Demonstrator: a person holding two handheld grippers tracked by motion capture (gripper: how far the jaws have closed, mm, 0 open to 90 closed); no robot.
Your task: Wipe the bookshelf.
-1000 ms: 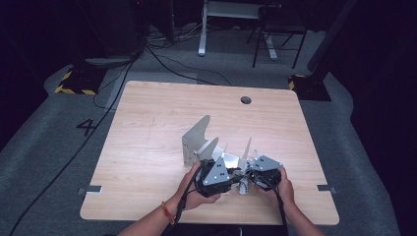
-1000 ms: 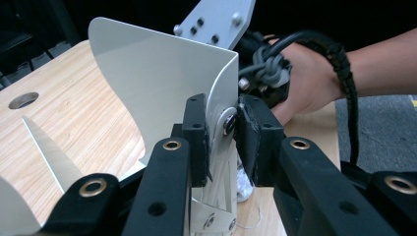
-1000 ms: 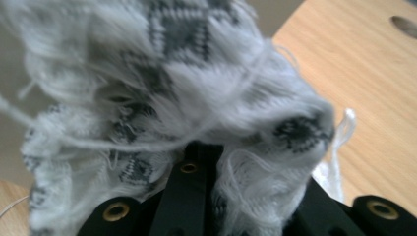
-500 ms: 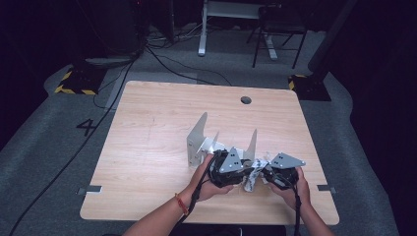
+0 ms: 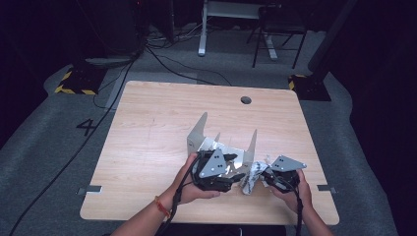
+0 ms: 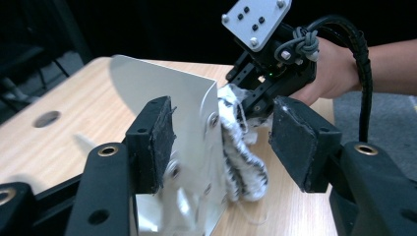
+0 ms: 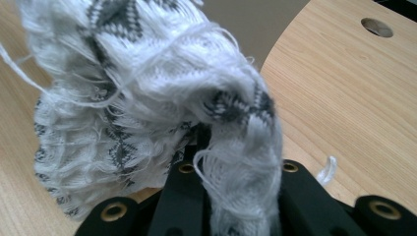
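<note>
High view: near the front edge of the light wooden table (image 5: 147, 123), a bit right of the middle, two hands hold two black grippers side by side. The right gripper (image 5: 268, 176) has its jaws pressed together on a fluffy white and grey knitted cloth (image 5: 252, 176). In the right gripper view the knitted cloth (image 7: 147, 98) bunches up out of the closed jaws, and loose threads hang from it.

The left gripper (image 5: 231, 173) sits just beside the cloth. Its jaws have just been opening. In the left gripper view the left gripper (image 6: 221, 147) has its pads apart, and between them are the cloth (image 6: 241, 157) and the edge of a white bent metal stand with pointed wings (image 6: 172, 108). The pads do not press on either one. Past them is the right gripper (image 6: 260, 101), gripping the top of the cloth.

Right behind the grippers stands the metal stand (image 5: 206, 140). The cloth hangs at its right side, touching it.

Farther back, the table is bare wood up to a small round hole (image 5: 246, 100) near the far edge. There is wide open room on the left half, up to the left edge. On the right, a thin strip of table lies between the right hand and the right edge.
</note>
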